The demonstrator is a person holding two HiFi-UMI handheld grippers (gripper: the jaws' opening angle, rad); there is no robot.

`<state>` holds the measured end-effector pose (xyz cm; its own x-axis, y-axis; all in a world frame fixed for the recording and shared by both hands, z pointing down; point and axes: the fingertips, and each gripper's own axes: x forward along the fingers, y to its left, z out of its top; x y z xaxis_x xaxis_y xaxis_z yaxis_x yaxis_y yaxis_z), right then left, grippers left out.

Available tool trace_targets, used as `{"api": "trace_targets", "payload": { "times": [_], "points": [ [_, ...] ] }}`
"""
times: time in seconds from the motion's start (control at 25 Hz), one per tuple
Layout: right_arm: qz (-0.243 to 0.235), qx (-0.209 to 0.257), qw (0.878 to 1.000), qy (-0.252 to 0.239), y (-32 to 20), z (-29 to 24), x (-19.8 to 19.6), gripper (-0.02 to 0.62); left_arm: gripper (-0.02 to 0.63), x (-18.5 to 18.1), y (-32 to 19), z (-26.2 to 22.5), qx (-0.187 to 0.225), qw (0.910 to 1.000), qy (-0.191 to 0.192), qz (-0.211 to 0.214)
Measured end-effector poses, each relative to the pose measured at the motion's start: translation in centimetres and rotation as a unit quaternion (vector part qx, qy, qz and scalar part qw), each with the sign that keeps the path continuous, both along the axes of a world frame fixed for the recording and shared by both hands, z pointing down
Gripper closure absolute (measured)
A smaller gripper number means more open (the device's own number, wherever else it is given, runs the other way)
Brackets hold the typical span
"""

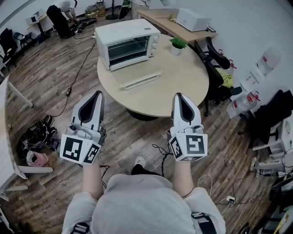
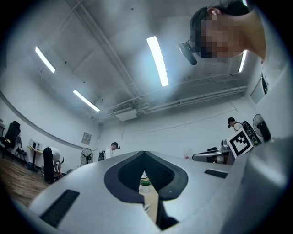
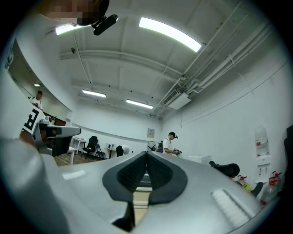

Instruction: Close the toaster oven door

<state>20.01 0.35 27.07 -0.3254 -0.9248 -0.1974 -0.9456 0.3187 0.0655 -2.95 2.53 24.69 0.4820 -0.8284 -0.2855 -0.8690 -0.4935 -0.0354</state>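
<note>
A white toaster oven (image 1: 126,42) stands at the far left of the round beige table (image 1: 181,82). Its glass door (image 1: 136,77) is swung down flat onto the tabletop, handle toward me. My left gripper (image 1: 97,94) and right gripper (image 1: 178,96) are held side by side in front of the table's near edge, well short of the door and touching nothing. Both pairs of jaws are shut with nothing between them. In the left gripper view the left gripper's (image 2: 143,154) tips meet; in the right gripper view the right gripper's (image 3: 147,153) tips meet, with the oven (image 3: 143,178) glimpsed through the slit.
A small potted plant (image 1: 177,45) stands on the table to the right of the oven. Black office chairs (image 1: 219,61) crowd the table's right side. A power cable (image 1: 75,75) runs over the wood floor at left, near a pile of shoes (image 1: 35,135). A person (image 1: 66,9) bends over at the back.
</note>
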Motion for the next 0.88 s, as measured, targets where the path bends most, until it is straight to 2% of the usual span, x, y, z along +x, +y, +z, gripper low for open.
{"api": "trace_targets", "payload": {
  "times": [0.36, 0.6, 0.88],
  "points": [
    [-0.02, 0.006, 1.0, -0.002, -6.0, -0.4, 2.2, 0.584, 0.6, 2.3, -5.3, -0.4, 0.006, 0.9998, 0.002, -0.018],
    [-0.036, 0.004, 0.999, -0.001, -8.3, 0.3, 3.7, 0.584, 0.6, 4.2, -6.9, 0.0, 0.007, 0.9995, 0.0, -0.03],
    [-0.054, -0.004, 0.998, -0.014, -10.7, 0.8, 3.3, 0.584, 0.6, 3.7, -8.5, 0.1, -0.002, 0.9987, -0.01, -0.05]
  ]
}}
